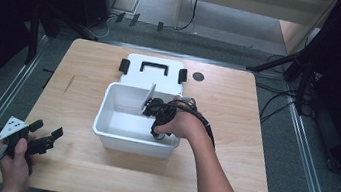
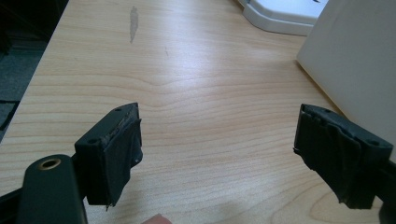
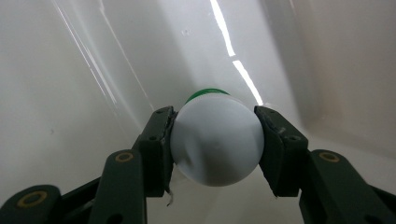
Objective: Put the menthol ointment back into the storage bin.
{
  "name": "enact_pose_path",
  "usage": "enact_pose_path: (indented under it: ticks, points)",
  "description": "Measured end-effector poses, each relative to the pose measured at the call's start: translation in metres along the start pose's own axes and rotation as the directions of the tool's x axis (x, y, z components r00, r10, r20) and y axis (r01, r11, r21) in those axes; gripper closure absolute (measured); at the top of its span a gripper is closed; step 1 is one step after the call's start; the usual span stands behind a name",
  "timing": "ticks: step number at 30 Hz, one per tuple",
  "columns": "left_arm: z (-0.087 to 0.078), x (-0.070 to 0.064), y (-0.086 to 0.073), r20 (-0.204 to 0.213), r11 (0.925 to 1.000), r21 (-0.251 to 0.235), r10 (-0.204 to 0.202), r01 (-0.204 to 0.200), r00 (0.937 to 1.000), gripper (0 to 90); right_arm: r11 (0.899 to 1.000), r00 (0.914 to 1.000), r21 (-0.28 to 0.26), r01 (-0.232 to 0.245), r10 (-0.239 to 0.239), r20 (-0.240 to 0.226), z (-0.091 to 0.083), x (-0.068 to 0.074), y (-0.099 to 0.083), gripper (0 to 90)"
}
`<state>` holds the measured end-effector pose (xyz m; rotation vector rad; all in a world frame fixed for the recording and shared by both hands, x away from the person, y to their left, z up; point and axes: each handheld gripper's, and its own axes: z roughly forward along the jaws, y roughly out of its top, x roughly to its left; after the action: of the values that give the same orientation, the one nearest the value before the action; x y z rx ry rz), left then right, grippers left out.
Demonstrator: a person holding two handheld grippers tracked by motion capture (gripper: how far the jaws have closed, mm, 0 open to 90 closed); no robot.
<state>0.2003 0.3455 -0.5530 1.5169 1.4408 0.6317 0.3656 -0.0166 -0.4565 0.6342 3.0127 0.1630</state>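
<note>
Right hand-held gripper (image 3: 215, 140) is down inside the white bin (image 1: 103, 132) at counter centre, jaws clamped on a white bottle (image 3: 217, 142) with a green cap (image 3: 206, 93). In the right gripper view the bottle's rounded base faces the camera and the cap points away toward the bin floor or wall, so its long axis runs roughly along the gripper's line of sight, gripped across the body on both sides. Whether the bottle rests on the bin floor or hangs just above it, I can't tell. Next move is likely a release or a lift; either way the near-right bin wall just beside the gripper is the clearance issue. Left hand-held gripper (image 1: 43, 141) sits idle at the near-left counter (image 1: 233, 135) edge, jaws wide, holding nothing, well apart from the bin; right hand is the one on the job. Bin lid (image 1: 154, 71) lies flat just beyond the bin, far side.
</note>
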Motion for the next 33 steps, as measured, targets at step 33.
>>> enact_pose_path:
  ticks: [33]
  points:
    - [0.001, 0.000, 0.000, 0.000, 1.0000, 0.000, -0.008, 0.008, 1.0000, 15.7, 1.000, 0.9999, 0.007, -0.010, 0.010, -0.011, -0.001, 0.002, 0.000, 36.9]
